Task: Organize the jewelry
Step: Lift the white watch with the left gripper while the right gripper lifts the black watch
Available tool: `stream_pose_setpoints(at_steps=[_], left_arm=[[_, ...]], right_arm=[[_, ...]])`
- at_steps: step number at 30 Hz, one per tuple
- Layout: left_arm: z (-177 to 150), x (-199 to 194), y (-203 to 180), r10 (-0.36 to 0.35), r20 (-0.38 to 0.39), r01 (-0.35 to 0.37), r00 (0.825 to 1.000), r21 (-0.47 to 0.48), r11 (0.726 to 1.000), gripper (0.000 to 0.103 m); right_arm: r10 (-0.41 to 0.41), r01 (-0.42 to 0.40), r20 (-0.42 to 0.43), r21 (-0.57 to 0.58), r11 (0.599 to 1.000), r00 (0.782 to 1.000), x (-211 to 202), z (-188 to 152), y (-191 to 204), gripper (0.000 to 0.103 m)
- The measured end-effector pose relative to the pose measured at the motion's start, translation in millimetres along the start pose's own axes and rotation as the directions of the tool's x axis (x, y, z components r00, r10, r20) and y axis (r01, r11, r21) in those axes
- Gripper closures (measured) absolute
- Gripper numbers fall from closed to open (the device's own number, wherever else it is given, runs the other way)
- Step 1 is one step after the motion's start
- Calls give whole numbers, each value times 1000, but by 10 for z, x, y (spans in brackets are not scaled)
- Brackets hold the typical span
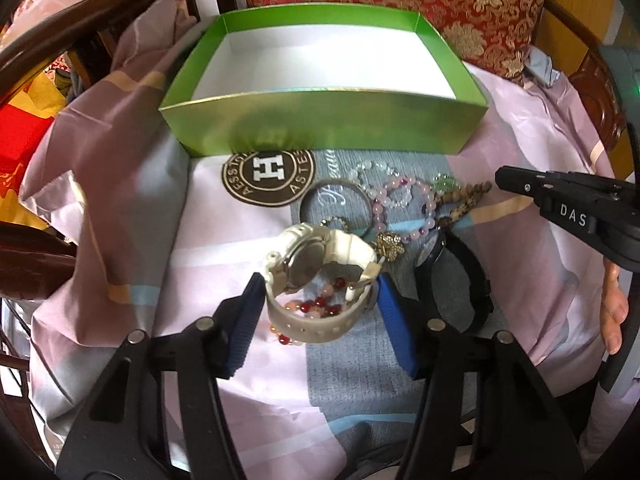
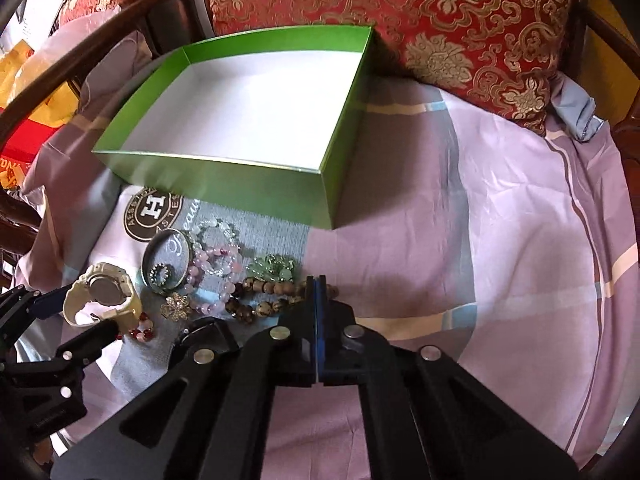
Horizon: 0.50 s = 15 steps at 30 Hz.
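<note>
A white watch (image 1: 316,256) is held just above the pink-and-grey sheet, with my left gripper (image 1: 320,280) shut on its strap from both sides. In the right wrist view the same watch (image 2: 100,292) sits at the far left between those fingers (image 2: 108,326). A red bead bracelet (image 1: 320,304) lies under it. Behind it lie a metal bangle (image 1: 336,181), a pink bead bracelet (image 1: 378,210), brown wooden beads (image 1: 464,196), a gold flower brooch (image 1: 390,244) and a black watch (image 1: 460,280). My right gripper (image 2: 316,280) is shut on nothing, right by the wooden beads (image 2: 272,288). The green box (image 1: 320,120) stands empty behind.
A red and gold cushion (image 2: 440,20) leans behind the box (image 2: 240,184). Dark wooden chair arms (image 1: 80,12) curve around the left side. A person's hand (image 1: 612,308) shows at the right edge. Bare sheet (image 2: 500,220) stretches right of the box.
</note>
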<state>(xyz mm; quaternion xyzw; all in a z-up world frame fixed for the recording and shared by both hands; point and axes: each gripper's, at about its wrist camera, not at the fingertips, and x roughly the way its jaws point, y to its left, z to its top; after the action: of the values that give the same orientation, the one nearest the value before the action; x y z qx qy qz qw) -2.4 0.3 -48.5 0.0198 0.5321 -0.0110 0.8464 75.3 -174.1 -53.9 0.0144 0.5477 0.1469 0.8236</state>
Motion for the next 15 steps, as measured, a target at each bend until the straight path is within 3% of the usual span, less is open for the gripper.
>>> stream_pose_setpoints(at_steps=[7,15], left_arm=[[55,-72,208,-66,10,67,998,-70,995,45],[72,-147,287,-65,34,67,997,-87,994,45]], right_arm=[[29,-30,30,31,999,999,-144,23,-95,103],[40,-41,14,43,998,999,-99,28,-123,103]])
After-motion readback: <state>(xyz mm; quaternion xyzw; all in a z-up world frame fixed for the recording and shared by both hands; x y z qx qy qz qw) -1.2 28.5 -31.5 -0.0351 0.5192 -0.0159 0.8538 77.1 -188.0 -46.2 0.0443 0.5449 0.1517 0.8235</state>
